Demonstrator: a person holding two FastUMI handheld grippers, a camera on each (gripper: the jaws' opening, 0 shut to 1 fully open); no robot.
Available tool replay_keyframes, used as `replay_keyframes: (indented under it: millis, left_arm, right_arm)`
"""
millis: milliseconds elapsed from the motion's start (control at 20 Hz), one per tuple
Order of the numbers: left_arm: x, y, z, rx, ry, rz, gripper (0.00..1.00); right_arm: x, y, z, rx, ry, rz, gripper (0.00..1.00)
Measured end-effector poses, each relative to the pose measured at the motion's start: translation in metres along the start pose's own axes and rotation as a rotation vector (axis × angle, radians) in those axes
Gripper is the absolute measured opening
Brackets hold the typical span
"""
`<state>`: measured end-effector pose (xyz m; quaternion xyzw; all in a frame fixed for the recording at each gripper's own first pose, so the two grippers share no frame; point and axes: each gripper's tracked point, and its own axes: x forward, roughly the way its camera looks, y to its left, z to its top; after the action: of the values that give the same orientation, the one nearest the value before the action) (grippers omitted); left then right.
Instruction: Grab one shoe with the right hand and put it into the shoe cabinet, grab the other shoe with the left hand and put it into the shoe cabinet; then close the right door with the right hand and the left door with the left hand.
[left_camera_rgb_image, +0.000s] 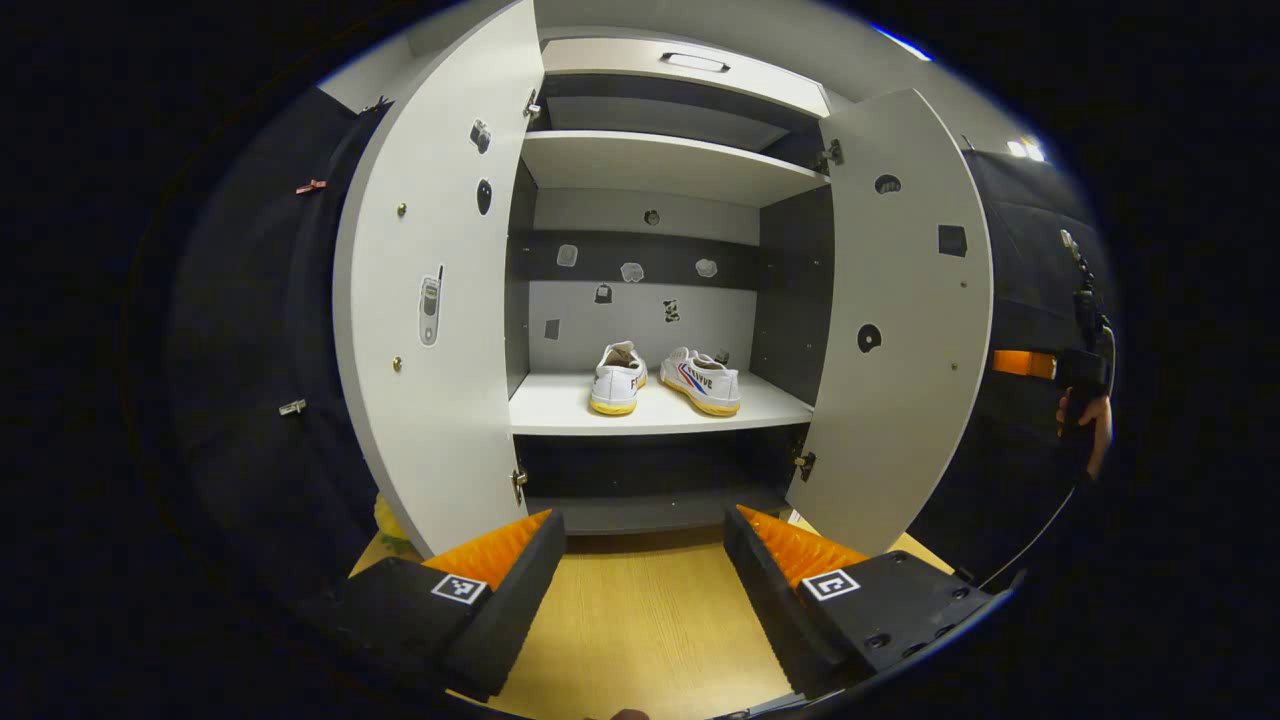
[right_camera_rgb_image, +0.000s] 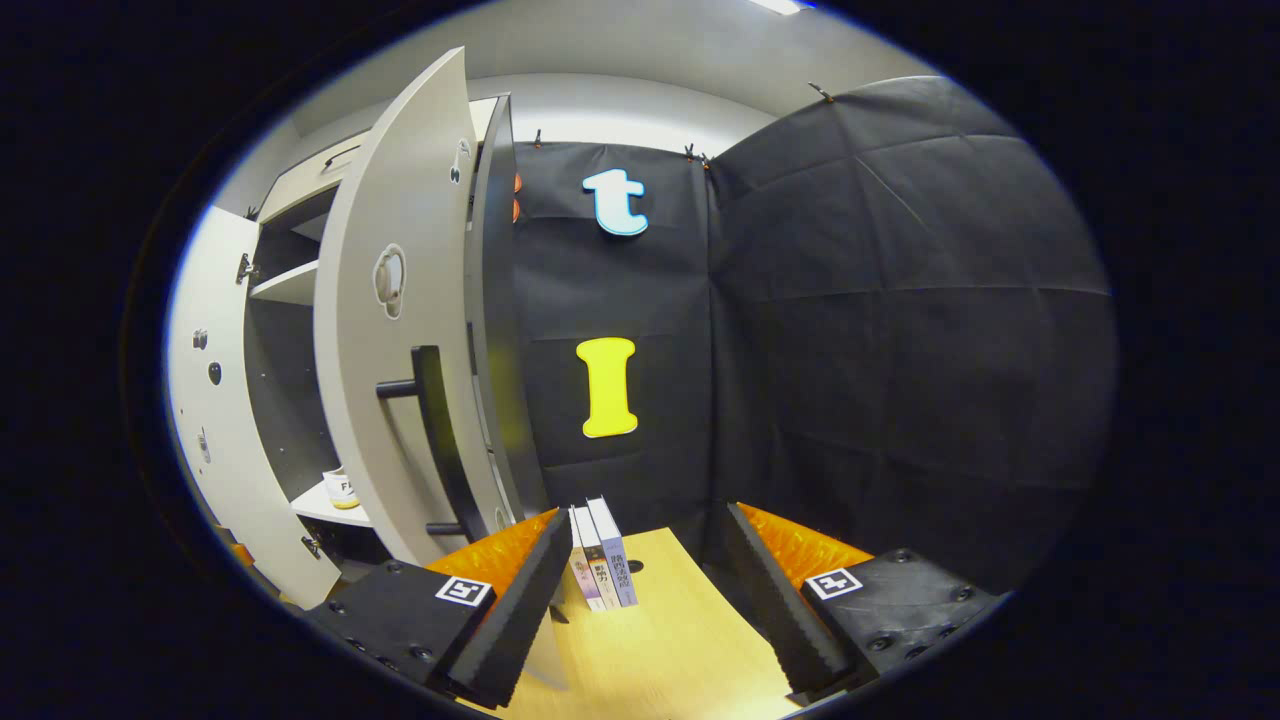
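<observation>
With both white canvas shoes (left_camera_rgb_image: 663, 380) already placed on the cabinet shelf, the right grey door's upright black bar handle (right_camera_rgb_image: 438, 440) is seen just left of the wide-open right tool (right_camera_rgb_image: 640, 590).

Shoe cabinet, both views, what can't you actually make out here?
- Right gripper view: the right door hides most of the cabinet's inside; just one shoe heel peeks past its edge.
- Left gripper view: the bay under the shoe shelf is too dark to read.
- Left gripper view: the other gripper is small at the edge; its fingers can't be judged.
</observation>
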<state>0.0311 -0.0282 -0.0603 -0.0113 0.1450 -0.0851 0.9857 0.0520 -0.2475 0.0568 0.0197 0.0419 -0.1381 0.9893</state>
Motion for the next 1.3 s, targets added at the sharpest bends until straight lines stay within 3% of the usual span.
replay_keyframes:
  millis: [250,400,700,1300]
  left_arm:
    - [-0.004,0.0,-0.016,-0.058,0.03,0.041,0.99]
    - [-0.005,0.011,-0.023,-0.063,0.048,0.072,0.98]
    - [-0.004,0.035,-0.024,-0.07,0.045,0.09,0.98]
    - [-0.034,0.097,-0.028,-0.096,0.02,0.138,0.95]
  right_arm:
    - [0.035,0.034,0.002,-0.038,0.012,0.111,0.98]
    - [0.036,0.034,0.003,-0.047,-0.01,0.105,0.92]
    - [0.027,0.053,0.002,-0.067,-0.014,0.099,0.93]
    - [0.009,0.199,-0.025,-0.059,0.016,0.285,0.93]
